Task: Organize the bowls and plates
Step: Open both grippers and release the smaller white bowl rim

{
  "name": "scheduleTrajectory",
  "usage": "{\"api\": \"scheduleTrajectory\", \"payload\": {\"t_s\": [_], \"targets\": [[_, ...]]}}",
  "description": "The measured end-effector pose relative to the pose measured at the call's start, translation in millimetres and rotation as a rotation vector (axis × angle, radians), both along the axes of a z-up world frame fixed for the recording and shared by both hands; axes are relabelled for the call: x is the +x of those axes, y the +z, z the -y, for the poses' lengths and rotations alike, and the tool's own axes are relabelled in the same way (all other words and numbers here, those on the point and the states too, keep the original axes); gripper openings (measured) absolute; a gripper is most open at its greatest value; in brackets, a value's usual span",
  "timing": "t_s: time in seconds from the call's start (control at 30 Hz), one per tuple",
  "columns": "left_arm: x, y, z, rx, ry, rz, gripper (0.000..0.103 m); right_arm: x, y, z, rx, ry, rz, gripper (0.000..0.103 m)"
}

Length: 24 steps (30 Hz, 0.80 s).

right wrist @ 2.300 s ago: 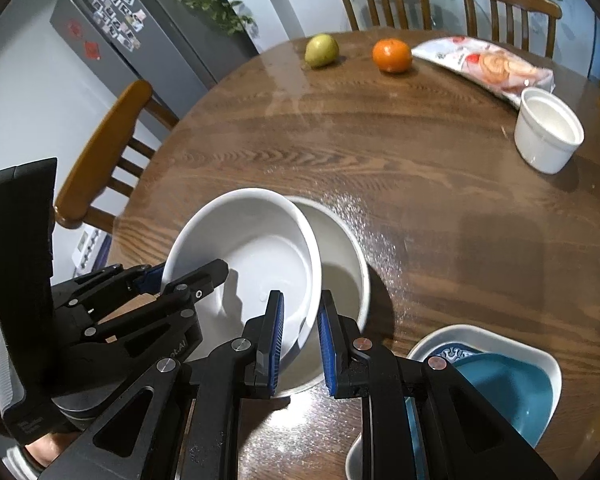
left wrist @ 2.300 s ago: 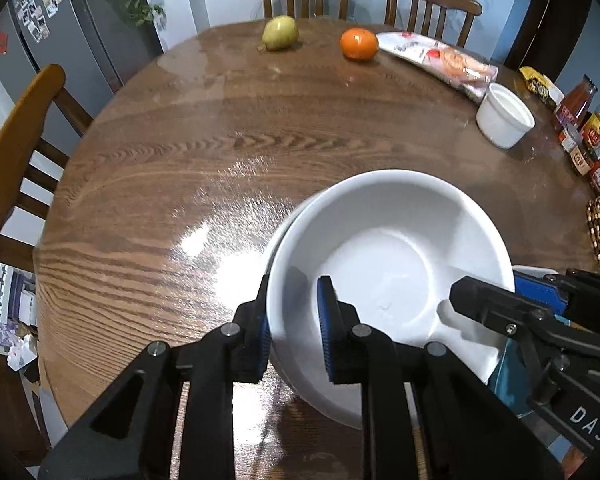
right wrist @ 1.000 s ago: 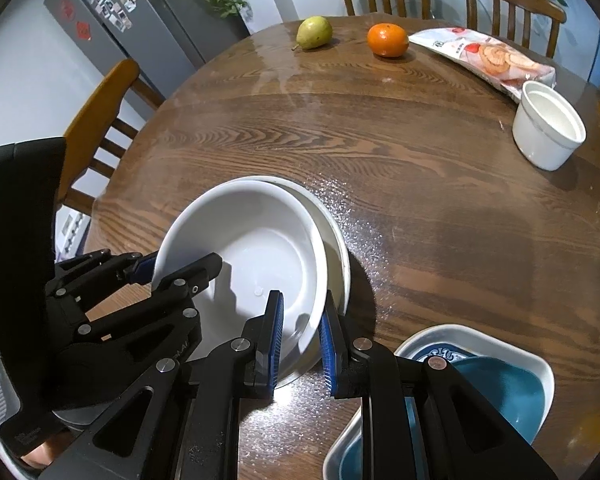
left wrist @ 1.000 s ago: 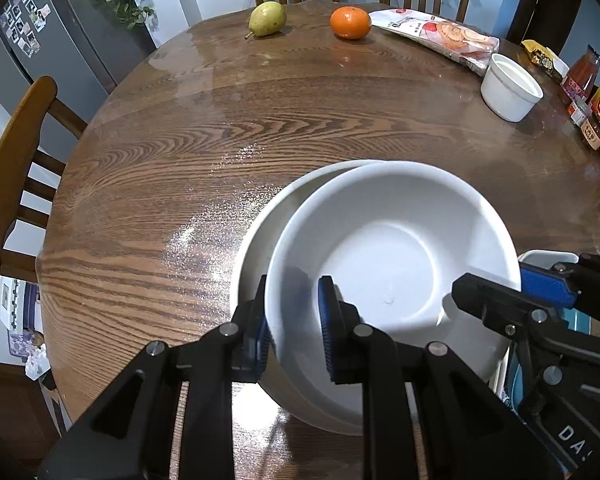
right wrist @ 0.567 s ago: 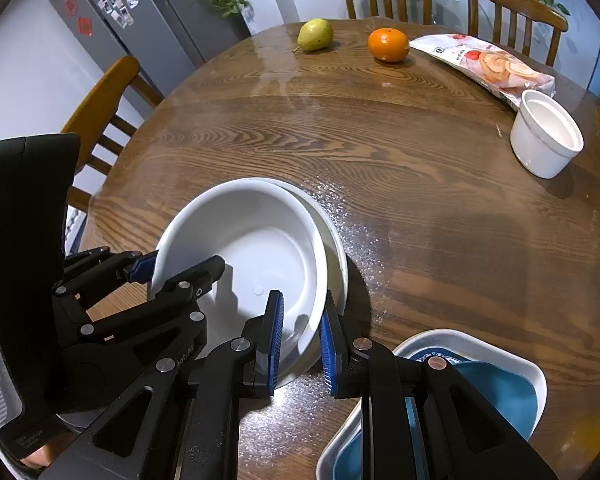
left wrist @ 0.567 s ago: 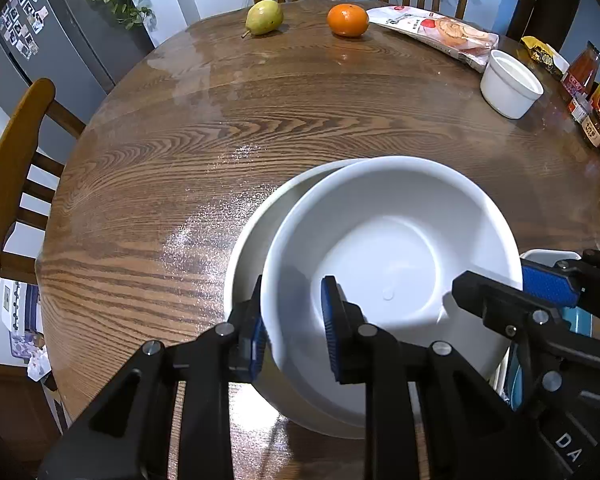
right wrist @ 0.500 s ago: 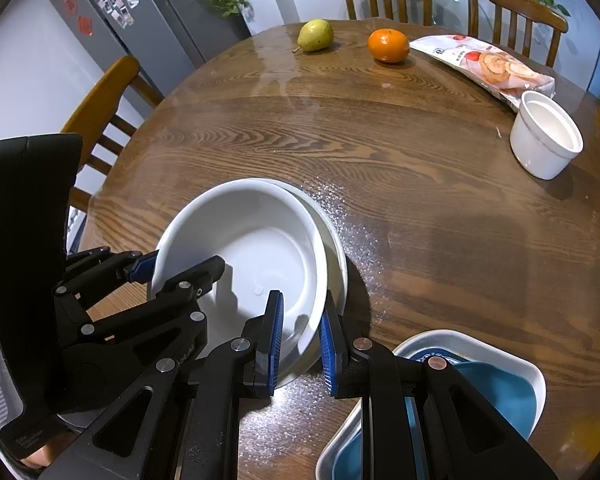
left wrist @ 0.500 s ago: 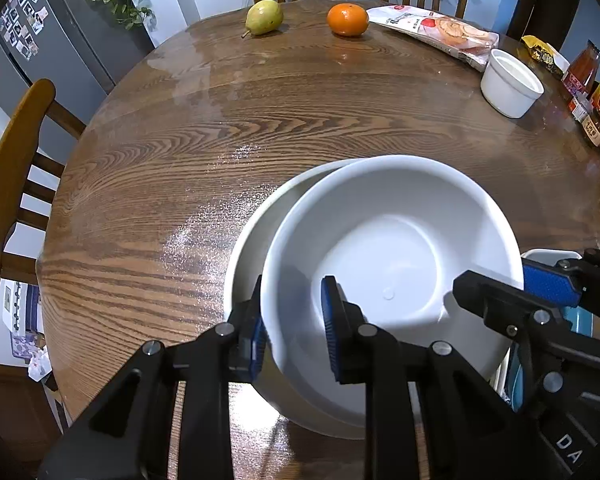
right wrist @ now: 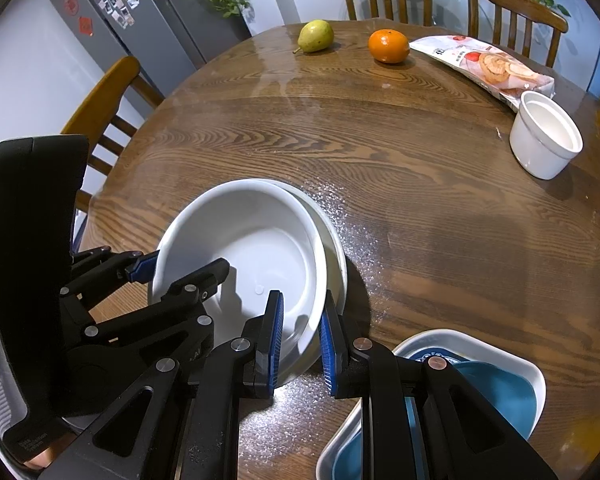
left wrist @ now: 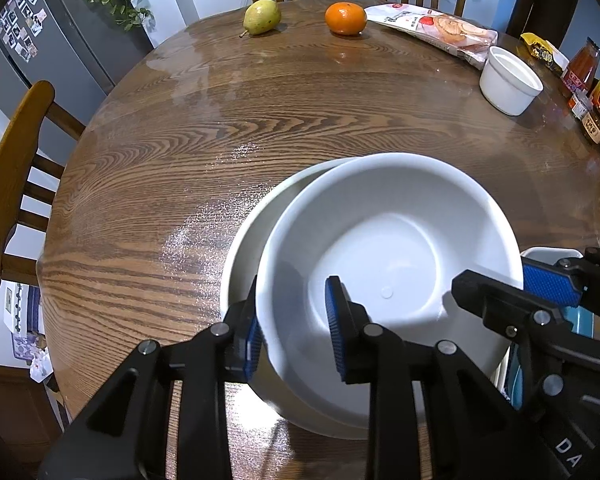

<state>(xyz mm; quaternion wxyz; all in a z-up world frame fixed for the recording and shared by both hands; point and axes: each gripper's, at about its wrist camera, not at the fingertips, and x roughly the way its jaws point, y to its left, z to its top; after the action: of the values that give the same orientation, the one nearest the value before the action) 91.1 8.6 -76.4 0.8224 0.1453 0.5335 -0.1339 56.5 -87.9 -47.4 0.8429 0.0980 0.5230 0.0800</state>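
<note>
A white bowl rests a little off-centre inside a second white bowl on the round wooden table. My left gripper straddles the upper bowl's near-left rim. Its jaws are opening: the inner pad stands clear of the wall and the outer pad sits by the rim. My right gripper is shut on the upper bowl's right rim, one pad inside and one outside.
A white-rimmed dish with a blue inside lies just right of the bowls. A white ramekin, a snack packet, an orange and a pear sit farther back. Sauce bottles line the right edge. Chairs ring the table.
The upper bowl has come down into the lower bowl and now sits in it. The left jaws have widened off its rim. The right gripper's grip looks the same.
</note>
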Motion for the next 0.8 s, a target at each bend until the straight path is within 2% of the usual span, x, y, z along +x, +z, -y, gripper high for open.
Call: {"api": "scheduleTrajectory", "payload": {"t_s": [0.8], "targets": [[0.7, 2.7, -4.7, 0.007, -0.003, 0.01, 0.028, -0.5, 0.2, -1.0, -0.007, 0.004, 0.001, 0.02]]}}
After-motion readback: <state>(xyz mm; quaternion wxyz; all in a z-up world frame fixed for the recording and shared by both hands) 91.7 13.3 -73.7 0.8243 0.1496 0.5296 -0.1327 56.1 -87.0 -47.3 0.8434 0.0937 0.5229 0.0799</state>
